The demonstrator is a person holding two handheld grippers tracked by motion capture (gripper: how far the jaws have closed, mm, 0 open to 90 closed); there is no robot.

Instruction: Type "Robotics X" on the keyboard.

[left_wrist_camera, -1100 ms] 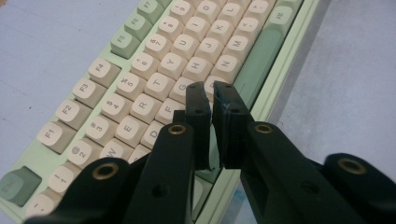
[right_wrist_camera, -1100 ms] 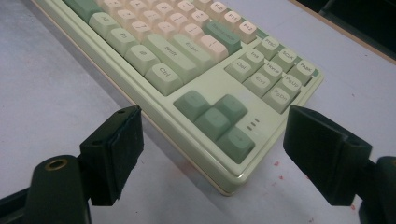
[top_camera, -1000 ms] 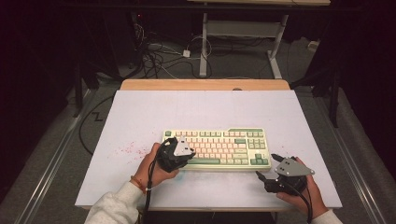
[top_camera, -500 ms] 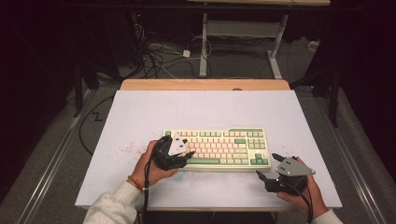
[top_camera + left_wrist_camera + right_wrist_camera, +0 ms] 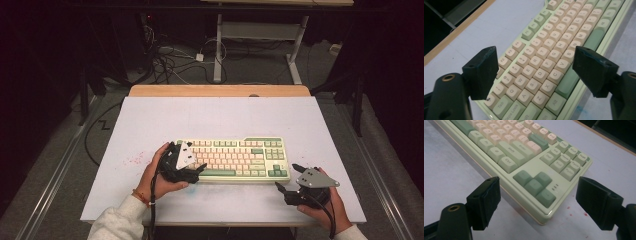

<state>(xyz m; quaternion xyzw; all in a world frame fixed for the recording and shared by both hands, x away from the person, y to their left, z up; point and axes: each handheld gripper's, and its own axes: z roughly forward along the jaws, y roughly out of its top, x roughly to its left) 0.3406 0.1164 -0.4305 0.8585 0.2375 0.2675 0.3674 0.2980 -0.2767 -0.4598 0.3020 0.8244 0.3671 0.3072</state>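
1. Green-and-cream keyboard [image 5: 231,159], seen in the high view, lies flat on the white surface [image 5: 220,120], toward its near half and roughly centred. The left tool [image 5: 192,172] sits over the keyboard's left end, held in the person's left hand [image 5: 160,177], its jaws pointing right along the lower key rows. The right tool [image 5: 289,177] rests on the surface just off the keyboard's near right corner, held in the right hand [image 5: 325,205], with its two jaws spread and angled toward that corner. Faint red specks [image 5: 134,161] mark the surface left of the keyboard.

2. Left gripper view: the left tool [image 5: 534,72] stands open, jaws wide apart above the keyboard [image 5: 554,40]. Between the jaws lie the letter keys; the left jaw hangs over the number and function rows, the right jaw over the near edge by the green space bar [image 5: 571,77]. No key is gripped.

3. Right gripper view: the right tool [image 5: 536,200] is likewise open and holds nothing. The keyboard's corner [image 5: 544,215], bearing the green arrow keys [image 5: 535,185], lies between the jaws, apart from both. Red specks [image 5: 576,211] dot the surface beside that corner.
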